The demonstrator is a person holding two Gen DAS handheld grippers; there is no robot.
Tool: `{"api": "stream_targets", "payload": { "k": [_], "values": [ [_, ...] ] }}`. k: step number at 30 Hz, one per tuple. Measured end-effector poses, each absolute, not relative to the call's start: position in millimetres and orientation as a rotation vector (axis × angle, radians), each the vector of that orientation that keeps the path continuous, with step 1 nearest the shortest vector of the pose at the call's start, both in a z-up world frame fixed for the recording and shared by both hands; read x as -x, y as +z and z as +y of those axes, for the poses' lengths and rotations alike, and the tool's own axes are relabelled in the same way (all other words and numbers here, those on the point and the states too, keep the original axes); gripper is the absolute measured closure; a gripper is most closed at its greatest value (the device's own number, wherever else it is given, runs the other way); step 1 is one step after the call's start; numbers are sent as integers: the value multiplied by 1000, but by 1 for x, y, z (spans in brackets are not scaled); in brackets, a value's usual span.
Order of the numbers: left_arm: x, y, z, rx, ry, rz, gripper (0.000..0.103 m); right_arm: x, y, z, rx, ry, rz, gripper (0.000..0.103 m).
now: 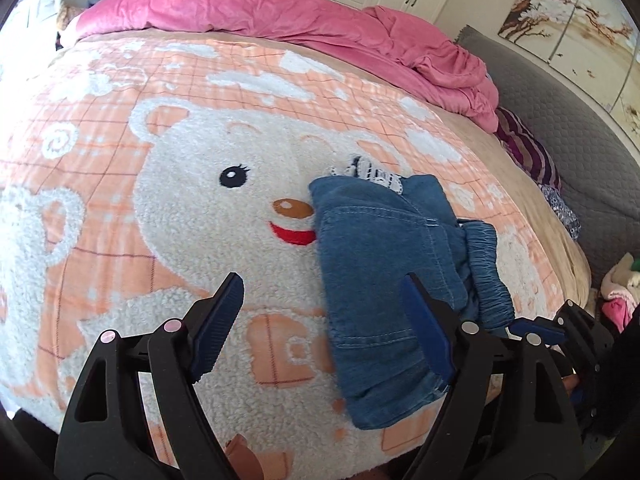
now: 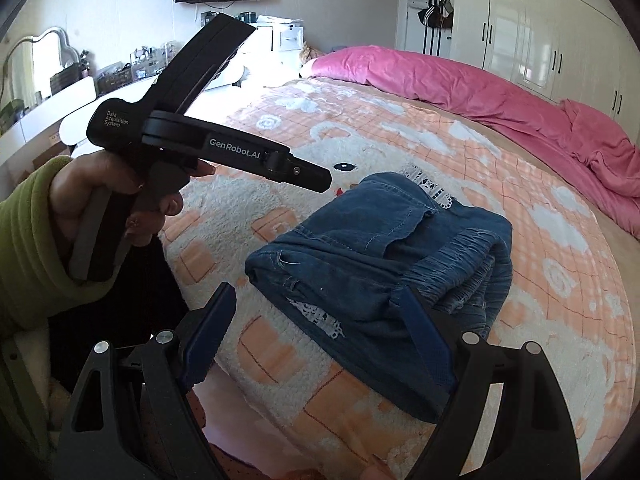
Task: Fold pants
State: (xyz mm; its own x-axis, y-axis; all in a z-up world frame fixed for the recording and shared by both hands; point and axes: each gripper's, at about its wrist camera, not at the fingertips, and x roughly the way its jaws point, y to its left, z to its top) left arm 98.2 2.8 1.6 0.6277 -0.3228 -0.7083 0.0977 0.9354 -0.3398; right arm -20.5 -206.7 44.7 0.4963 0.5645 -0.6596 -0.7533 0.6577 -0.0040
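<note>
The small blue denim pants (image 1: 380,264) lie folded into a compact bundle on the bear-print blanket (image 1: 180,208), elastic waistband to the right and a bit of white lace showing at the far end. My left gripper (image 1: 324,312) hangs open just above the blanket. Its right finger overlaps the bundle's near left part and no pad presses on the cloth. From the right wrist view the same pants (image 2: 380,256) sit ahead of my right gripper (image 2: 320,328), which is open over the bundle's near edge. A hand in a green sleeve (image 2: 28,240) holds the left gripper (image 2: 316,178) there.
A crumpled pink duvet (image 1: 320,28) runs along the far side of the bed, with a striped cloth (image 1: 528,152) at the right edge. White wardrobes (image 2: 552,40) stand behind. A cluttered dresser with a mirror (image 2: 36,64) is on the left, beyond the bed.
</note>
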Motion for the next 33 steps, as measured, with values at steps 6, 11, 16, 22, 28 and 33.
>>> {"api": "stream_targets", "payload": {
  "k": [6,11,16,22,28,33],
  "values": [
    [-97,10,6,278,-301,863,29,19,39,-195,397,810,630,33],
    [-113,12,-23,238,-415,886,50,15,18,-175,602,768,610,56],
    [-145,-6,-50,195,-434,953,70,10,16,-178,555,837,615,81],
    [-161,-29,-50,209,-416,989,71,25,22,-189,512,929,642,95],
    [-158,-30,-47,222,-423,976,71,18,3,-183,521,942,731,93],
    [-157,-29,-48,225,-420,969,70,13,5,-195,435,965,747,88]
  ]
}}
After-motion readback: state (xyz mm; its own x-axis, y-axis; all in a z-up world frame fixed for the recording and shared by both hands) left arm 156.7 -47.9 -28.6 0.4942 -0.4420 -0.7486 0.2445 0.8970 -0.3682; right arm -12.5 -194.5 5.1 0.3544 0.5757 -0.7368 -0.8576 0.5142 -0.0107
